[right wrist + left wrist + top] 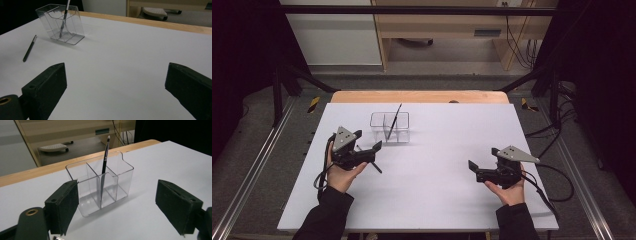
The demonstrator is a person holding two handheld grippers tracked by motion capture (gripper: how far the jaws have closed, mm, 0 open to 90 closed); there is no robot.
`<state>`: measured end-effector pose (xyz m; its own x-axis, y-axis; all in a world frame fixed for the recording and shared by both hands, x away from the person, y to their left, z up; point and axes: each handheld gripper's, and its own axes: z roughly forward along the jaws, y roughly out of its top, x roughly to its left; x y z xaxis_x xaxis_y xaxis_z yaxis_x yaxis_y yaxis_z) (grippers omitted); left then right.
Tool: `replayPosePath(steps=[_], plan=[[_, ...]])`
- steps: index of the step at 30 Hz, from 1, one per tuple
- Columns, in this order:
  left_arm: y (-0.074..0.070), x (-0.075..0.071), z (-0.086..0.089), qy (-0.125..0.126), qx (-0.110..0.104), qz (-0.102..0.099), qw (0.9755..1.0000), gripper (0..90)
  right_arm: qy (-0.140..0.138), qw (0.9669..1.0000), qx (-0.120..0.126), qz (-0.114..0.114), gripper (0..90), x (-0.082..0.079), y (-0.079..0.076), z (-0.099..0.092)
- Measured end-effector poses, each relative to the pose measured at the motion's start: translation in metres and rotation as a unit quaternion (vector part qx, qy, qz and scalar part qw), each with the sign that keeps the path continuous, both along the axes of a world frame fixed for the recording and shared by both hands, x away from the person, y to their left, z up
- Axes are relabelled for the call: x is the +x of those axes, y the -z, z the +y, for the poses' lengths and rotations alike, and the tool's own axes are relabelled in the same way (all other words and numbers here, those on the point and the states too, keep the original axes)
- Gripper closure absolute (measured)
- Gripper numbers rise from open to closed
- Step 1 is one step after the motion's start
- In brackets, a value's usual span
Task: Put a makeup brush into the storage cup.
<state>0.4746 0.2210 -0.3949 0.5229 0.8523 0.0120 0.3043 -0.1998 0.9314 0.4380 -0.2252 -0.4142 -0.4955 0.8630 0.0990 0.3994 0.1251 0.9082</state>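
Observation:
A clear plastic organizer [390,127] with several compartments stands on the white table towards the back left. A thin black brush [395,119] leans upright in one compartment, tip up. A second black brush [376,167] lies flat on the table just under my left gripper [368,140]. In the left gripper view the organizer [100,187] and its brush [105,157] sit a short way ahead of the open, empty left gripper [117,205]. My right gripper [483,158] rests open at the right. In its own view the right gripper [115,92] holds nothing, with the organizer [61,25] and lying brush [29,48] far off.
The white tabletop [437,200] has a wooden strip [419,96] along its far edge. Black frame posts [277,85] stand at both sides of the table. Cables [562,185] trail from the right gripper. Wooden furniture [447,25] stands on the floor behind.

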Motion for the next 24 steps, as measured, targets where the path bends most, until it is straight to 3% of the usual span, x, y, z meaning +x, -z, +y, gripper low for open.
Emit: replayPosePath(steps=[8,15,24], plan=[[0.012,-0.014,0.008,-0.003,0.005,0.013,0.9999,15.5,0.000,1.0000,0.002,-0.002,4.2,-0.002,-0.002,-0.002],[0.023,-0.024,0.017,-0.013,0.022,0.022,0.9994,14.4,0.001,1.0000,0.003,-0.006,4.2,-0.004,-0.004,-0.004],[0.036,-0.029,0.028,-0.029,0.021,0.038,0.9986,13.6,0.000,1.0000,-0.001,-0.004,4.2,-0.005,-0.002,-0.003]])
